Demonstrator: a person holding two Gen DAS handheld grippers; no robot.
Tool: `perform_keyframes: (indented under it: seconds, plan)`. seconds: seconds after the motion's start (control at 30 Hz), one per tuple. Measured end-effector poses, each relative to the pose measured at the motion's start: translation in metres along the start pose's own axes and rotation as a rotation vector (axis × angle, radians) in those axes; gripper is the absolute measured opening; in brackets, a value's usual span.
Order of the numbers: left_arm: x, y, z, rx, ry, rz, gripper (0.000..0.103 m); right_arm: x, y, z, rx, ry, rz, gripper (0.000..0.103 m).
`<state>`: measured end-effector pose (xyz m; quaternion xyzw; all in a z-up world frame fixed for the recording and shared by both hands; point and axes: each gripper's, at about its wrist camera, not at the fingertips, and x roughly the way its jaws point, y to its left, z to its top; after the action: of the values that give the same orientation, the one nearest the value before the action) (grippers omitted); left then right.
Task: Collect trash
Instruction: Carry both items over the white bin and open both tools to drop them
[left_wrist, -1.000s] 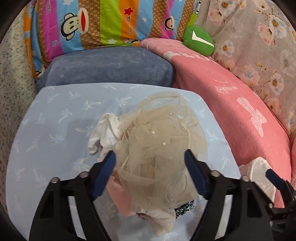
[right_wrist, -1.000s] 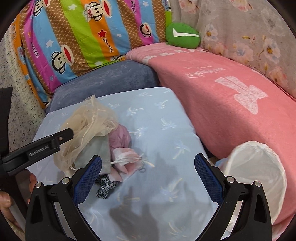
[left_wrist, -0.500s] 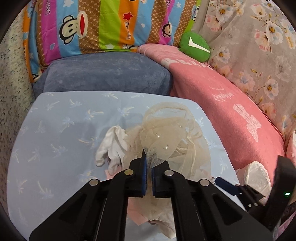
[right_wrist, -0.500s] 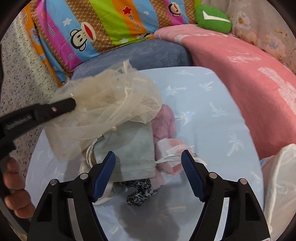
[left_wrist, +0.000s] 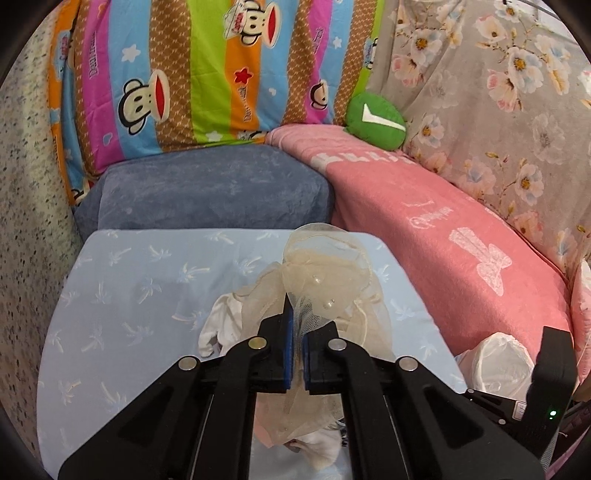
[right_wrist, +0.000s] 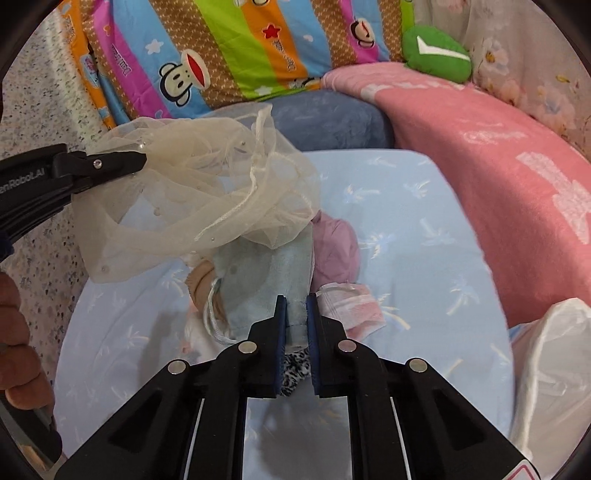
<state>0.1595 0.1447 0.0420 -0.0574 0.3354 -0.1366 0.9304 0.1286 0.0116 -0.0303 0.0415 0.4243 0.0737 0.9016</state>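
My left gripper (left_wrist: 298, 314) is shut on a beige mesh cloth (left_wrist: 325, 273) and holds it lifted off the pile; in the right wrist view the mesh (right_wrist: 207, 192) hangs from the left gripper (right_wrist: 142, 158) at the upper left. Beneath it, a heap of small cloths lies on the light blue sheet (right_wrist: 406, 221). My right gripper (right_wrist: 296, 301) is closing its jaws, and the near edge of a pale blue cloth (right_wrist: 266, 280) is pinched between the pads. A mauve cloth (right_wrist: 336, 247), a pink-and-white piece (right_wrist: 351, 306) and a leopard-print scrap (right_wrist: 293, 369) lie around it.
A white plastic bag (right_wrist: 554, 362) stands open at the right by the pink blanket (right_wrist: 498, 177). A blue cushion (left_wrist: 210, 184), a striped monkey pillow (left_wrist: 207, 74) and a green plush (left_wrist: 376, 122) line the back. A hand (right_wrist: 18, 350) is at the left edge.
The left gripper shut on the beige mesh and lifted it off the pile. The right gripper moved left over the heap and closed from wide open onto the pale blue cloth.
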Motion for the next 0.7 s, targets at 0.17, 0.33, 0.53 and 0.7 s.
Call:
perform_keyframes:
  seconds: [0.17, 0.33, 0.53, 0.7]
  plan:
    - [-0.022, -0.026, 0.006, 0.031, -0.048, -0.041, 0.003, -0.046, -0.018, 0.001, 0.013, -0.08, -0.056, 0.01]
    - [-0.04, -0.062, 0.009, 0.076, -0.086, -0.095, 0.003, -0.091, -0.051, -0.003, 0.067, -0.146, -0.11, 0.01]
    - [-0.052, -0.114, 0.004, 0.144, -0.098, -0.183, 0.004, -0.141, -0.105, -0.019, 0.147, -0.207, -0.199, 0.01]
    - [-0.049, -0.163, -0.008, 0.202, -0.074, -0.248, 0.004, -0.17, -0.153, -0.036, 0.218, -0.227, -0.267, 0.01]
